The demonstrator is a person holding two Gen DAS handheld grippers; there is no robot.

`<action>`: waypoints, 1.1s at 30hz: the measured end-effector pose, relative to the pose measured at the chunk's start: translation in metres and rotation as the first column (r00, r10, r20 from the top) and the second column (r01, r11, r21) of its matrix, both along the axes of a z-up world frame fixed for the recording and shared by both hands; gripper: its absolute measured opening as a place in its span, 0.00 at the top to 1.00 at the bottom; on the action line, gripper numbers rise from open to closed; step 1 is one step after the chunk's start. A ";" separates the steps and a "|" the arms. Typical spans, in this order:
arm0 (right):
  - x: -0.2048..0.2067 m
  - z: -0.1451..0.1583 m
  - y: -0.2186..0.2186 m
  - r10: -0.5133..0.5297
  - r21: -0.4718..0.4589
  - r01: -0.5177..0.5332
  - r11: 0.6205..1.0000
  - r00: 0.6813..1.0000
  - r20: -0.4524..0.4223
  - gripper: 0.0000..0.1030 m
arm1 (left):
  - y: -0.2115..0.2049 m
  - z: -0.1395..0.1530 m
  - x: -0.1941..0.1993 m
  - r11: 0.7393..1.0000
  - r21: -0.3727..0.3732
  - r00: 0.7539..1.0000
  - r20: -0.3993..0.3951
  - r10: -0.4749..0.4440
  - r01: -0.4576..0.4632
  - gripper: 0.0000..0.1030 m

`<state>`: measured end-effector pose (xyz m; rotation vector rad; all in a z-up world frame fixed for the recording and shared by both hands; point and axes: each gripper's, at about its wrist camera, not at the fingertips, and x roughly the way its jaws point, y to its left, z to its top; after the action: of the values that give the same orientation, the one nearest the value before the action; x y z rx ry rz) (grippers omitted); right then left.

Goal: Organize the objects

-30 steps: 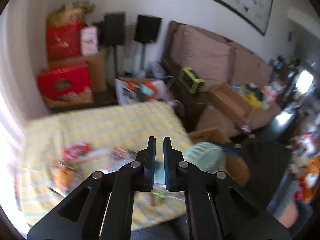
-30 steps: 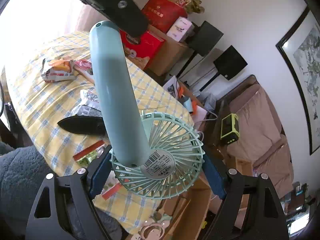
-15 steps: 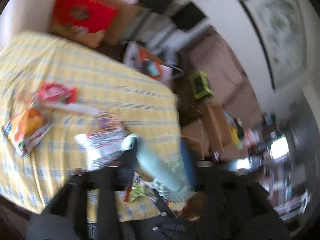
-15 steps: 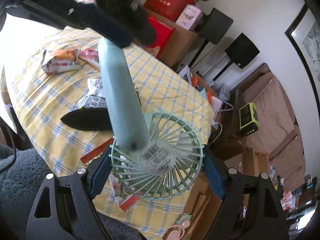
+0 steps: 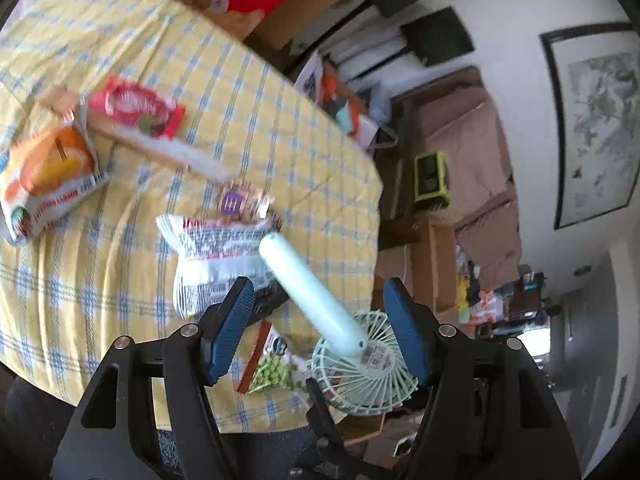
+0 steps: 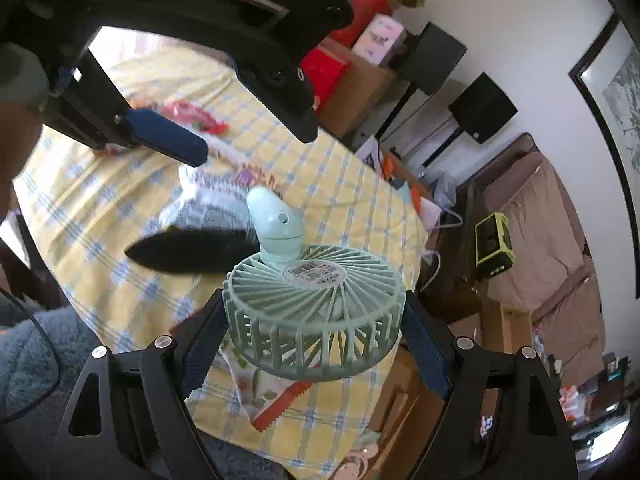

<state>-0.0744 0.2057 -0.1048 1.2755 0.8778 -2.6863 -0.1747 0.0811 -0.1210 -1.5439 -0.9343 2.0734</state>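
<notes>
Mint-green plastic handheld fan (image 6: 316, 312), low in the frame's centre above the yellow checked worktop (image 6: 120, 208), is sitting clamped by its grille in the right tongs (image 6: 316, 344); left tongs (image 5: 316, 328), just opening, are straddling its handle untouched.

Fan (image 6: 314, 316) above table (image 5: 120, 280) edge; snack packets (image 5: 48, 176) on table.

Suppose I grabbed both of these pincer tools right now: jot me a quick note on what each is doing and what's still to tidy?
Right gripper: clamped on the round head of the mint fan, held above the table edge.
Left gripper: jaws have just been opening; the fan's handle lies between them, untouched.
Table: orange snack bag, red packet, white pouch, green-pea packet and a black case lie loose.
Done: fan lifted. Left: put the fan somewhere, sort the rest.
</notes>
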 end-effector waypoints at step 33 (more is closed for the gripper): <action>0.022 -0.006 0.022 -0.037 -0.047 0.036 0.998 0.999 -0.008 0.18 | 0.050 0.036 0.041 0.976 -0.201 0.982 -0.150 -0.118 0.087 0.73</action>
<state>-0.0521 0.2274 -0.1113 1.2833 0.7946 -2.7251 -0.1335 0.1308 -0.0846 -1.4559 -0.5970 2.2291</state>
